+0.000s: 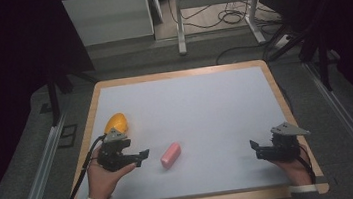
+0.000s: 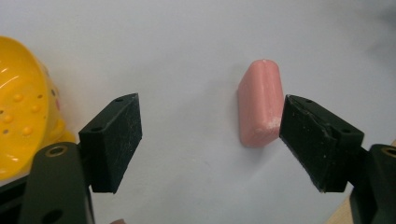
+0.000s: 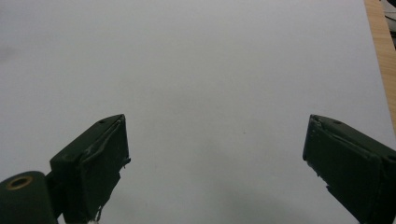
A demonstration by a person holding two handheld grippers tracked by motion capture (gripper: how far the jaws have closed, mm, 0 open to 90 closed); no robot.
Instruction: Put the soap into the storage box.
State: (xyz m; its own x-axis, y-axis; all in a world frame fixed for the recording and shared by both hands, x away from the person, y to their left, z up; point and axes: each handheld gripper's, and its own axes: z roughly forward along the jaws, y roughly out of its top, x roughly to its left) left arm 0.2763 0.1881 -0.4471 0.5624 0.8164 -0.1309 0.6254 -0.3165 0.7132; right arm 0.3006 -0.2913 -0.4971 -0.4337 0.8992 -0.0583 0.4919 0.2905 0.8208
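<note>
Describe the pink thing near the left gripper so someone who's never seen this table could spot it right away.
On the white sheet covering the table, look toward the near left part, just ahead of the open left gripper. The pink block lies flat there: short, rounded, matte, unlike the bigger glossy yellow object farther back.

"What is that pink thing?"

"It is a pink block (image 1: pixel 170 154), a bit like a bar of soap. It is smooth, with round ends, and it lies flat on its side."

"Where is it?"

"It lies on the white mat (image 1: pixel 201 112), near the front edge and left of the middle. It lies a bit slanted, not straight."

"Does it look the same up close?"

"Yes. In the left gripper view the pink block (image 2: pixel 258 105) has a faint line down its top."
</note>
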